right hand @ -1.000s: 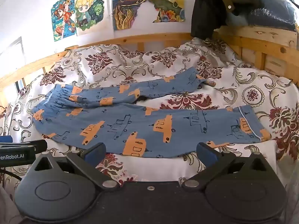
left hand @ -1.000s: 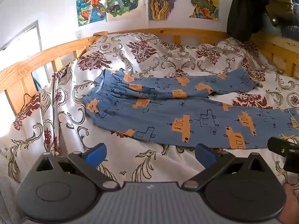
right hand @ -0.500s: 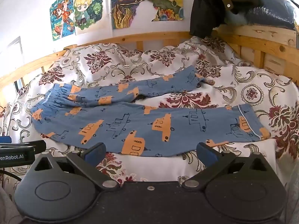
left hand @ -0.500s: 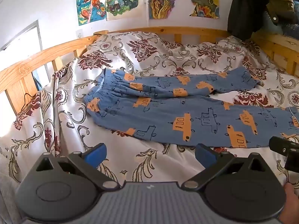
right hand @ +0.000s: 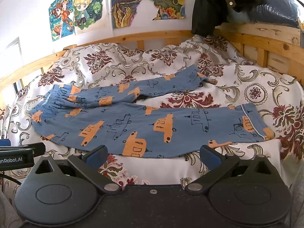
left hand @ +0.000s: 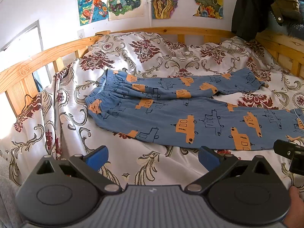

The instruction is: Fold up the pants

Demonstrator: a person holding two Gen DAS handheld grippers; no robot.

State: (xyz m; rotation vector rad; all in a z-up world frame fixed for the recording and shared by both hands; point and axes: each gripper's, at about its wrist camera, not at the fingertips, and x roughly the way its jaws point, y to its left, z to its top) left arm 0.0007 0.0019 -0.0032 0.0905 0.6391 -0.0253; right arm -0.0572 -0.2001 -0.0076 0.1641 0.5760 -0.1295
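Pants (left hand: 190, 114) lie unfolded across the bedspread (left hand: 144, 57), waistband left, legs spread right. Left gripper (left hand: 152, 157) and right gripper (right hand: 152, 156) hover at the near edge, both spread wide, empty.

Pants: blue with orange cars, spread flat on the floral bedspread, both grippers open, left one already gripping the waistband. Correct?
Not quite. The left gripper grips nothing: the left wrist view shows its blue fingers spread over bare bedspread, short of the waistband. The rest holds: the pants lie flat, and the right gripper is open too.
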